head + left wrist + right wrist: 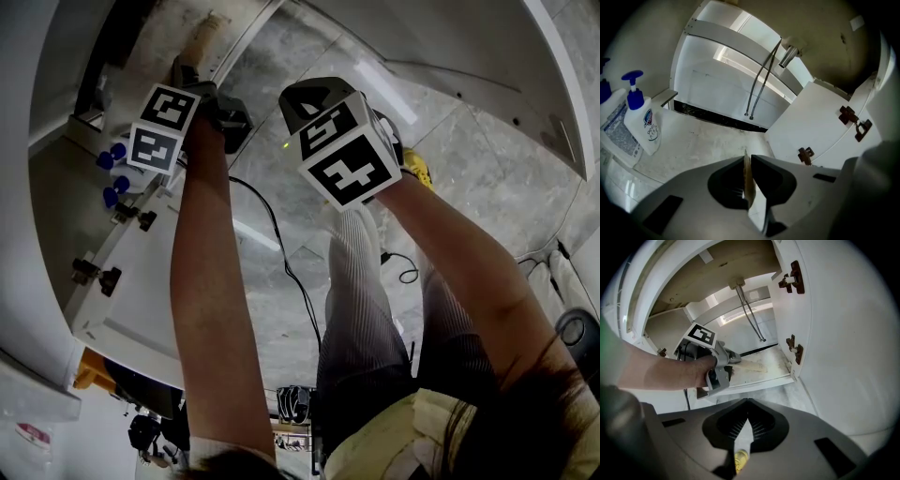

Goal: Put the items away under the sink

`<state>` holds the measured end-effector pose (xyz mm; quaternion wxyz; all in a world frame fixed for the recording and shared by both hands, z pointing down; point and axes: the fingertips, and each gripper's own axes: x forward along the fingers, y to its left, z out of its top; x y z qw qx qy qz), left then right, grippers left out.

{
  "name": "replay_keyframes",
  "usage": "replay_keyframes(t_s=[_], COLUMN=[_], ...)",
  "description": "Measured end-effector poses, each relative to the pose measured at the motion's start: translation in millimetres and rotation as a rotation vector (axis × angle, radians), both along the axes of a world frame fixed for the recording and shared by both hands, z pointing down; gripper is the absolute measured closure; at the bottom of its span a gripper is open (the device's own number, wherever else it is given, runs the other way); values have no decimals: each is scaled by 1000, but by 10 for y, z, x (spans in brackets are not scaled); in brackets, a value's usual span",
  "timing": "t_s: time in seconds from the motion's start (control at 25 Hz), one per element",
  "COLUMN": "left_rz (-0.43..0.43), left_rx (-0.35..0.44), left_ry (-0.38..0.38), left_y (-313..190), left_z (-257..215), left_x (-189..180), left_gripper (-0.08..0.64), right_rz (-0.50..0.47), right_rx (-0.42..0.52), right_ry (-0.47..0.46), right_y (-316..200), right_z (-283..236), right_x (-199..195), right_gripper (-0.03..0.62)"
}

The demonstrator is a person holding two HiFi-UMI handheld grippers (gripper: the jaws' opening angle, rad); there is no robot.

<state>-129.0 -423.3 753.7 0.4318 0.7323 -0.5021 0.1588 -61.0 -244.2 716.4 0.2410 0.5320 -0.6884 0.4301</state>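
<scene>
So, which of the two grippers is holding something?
The left gripper: its jaws clamp a thin tan piece. The right gripper is shut on nothing.

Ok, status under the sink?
Left gripper shut on flat tan item, over cabinet floor. Right gripper shut, empty. Pump bottles at left, apart.

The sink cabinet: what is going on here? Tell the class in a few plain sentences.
A person works with a hand-held gripper in each hand at the open cabinet under the sink. The left hand-held gripper is shut on a flat tan item and reaches it in over the cabinet floor. Two blue-topped pump bottles already stand inside at the left. The right hand-held gripper hangs outside the cabinet, shut and empty.
</scene>
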Motion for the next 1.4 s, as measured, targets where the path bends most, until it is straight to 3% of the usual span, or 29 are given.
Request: replay_keyframes(t_s=[0.24, 0.44, 0.56, 0.68, 0.8, 0.96, 1.04, 1.16, 1.4], left_rz=[54, 150, 131, 104, 89, 85, 97, 127, 219], left_rx=[-31, 48, 101, 158, 193, 185, 188, 192, 142], left_ry=[-162, -379, -470, -535, -554, -519, -492, -470, -446], left_y=[-18, -47, -116, -195, -207, -120, -42, 118, 605], left_z=[72, 68, 29, -43, -97, -151, -213, -285, -269], left_x=[-128, -190, -284, -389, -482, -569, -579, -570, -513], left_gripper=[501, 365, 300, 278, 277, 282, 330, 393, 403], right_rz=[16, 14, 10, 13, 20, 23, 24, 28, 7], right_rx=[8, 3, 1, -1, -4, -5, -5, -10, -12], right_ry=[-6, -11, -12, -14, -18, -19, -17, -16, -2], right_y=[-48, -53, -42, -28, -2, 24, 39, 80, 207], right_z=[-11, -21, -14, -3, 1, -20, -43, -82, -177], right_x=[21, 12, 11, 24, 36, 48, 58, 81, 135], right_gripper=[566, 566, 566, 566, 566, 566, 566, 566, 566])
